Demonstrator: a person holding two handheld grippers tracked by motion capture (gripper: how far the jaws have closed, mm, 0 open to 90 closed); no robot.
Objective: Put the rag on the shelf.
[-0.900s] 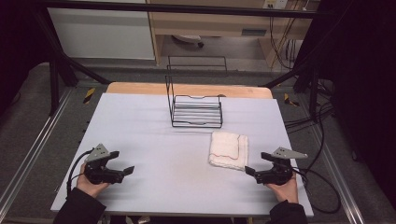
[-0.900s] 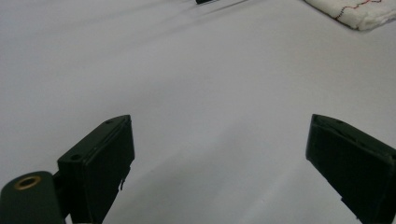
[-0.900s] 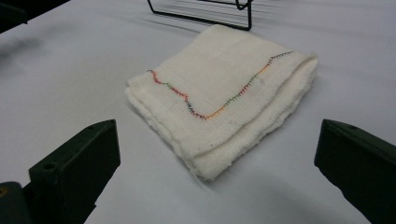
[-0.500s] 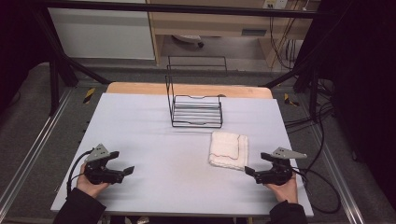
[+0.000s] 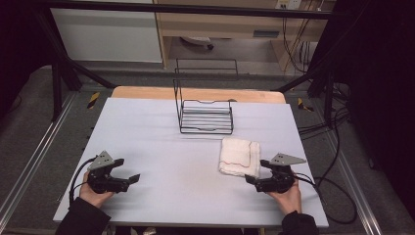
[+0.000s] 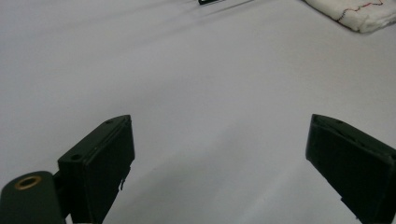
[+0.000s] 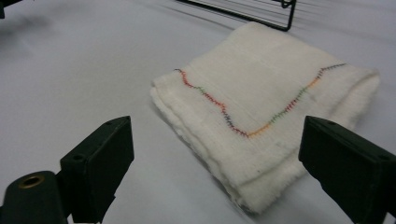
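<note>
Item: folded white cotton cloth [image 7: 261,116] with coloured zigzag stitching, right of desk.
Soft, light, limp; pinch its near folded edge. Your right tongs [image 7: 215,172] gape wide, empty.

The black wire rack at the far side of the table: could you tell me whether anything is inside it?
The black wire rack looks empty: the pale table shows through its bars. The folded white cloth with coloured stitching lies outside, nearer the right tool.

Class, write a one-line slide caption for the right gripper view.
Open right gripper faces a folded white cloth with multicoloured zigzag stitching.
</note>
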